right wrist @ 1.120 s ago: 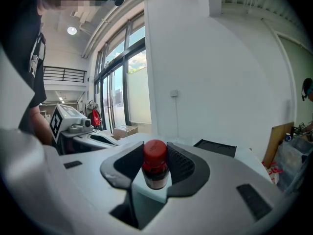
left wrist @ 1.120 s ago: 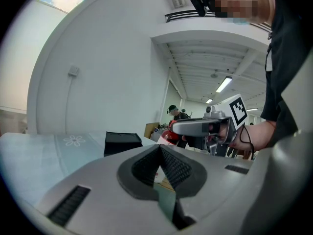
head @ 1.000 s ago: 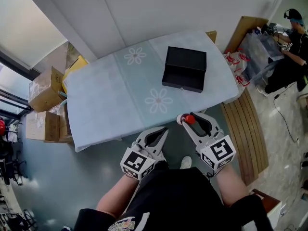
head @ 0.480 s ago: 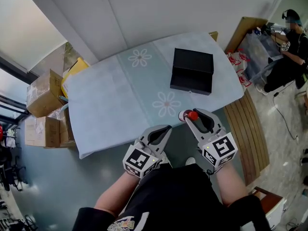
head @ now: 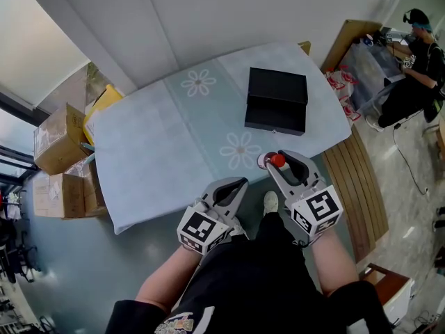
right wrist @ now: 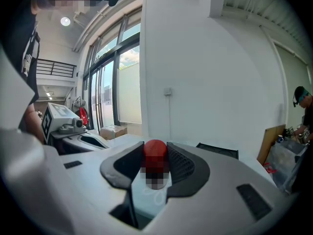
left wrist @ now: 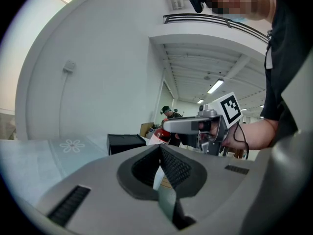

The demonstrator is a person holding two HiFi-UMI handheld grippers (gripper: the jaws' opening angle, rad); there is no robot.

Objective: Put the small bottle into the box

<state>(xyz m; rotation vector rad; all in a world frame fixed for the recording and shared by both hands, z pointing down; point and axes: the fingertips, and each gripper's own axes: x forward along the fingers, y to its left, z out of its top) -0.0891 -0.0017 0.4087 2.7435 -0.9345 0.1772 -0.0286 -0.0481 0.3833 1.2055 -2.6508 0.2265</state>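
- The right tool (head: 272, 160) pinches the small bottle (head: 277, 161), its pads on either side just under the red cap.
- The left tool (head: 240, 182) is pressed together, with nothing between its pads.
- Both forearms reach forward side by side, and the tools point almost level at the worktop (head: 160, 141).
- The bottle hangs over the worktop's near edge, well apart from the open black box (head: 277, 100).
- A pale flowered cloth covers the worktop. Cardboard boxes (head: 52, 141) are stacked to its left.
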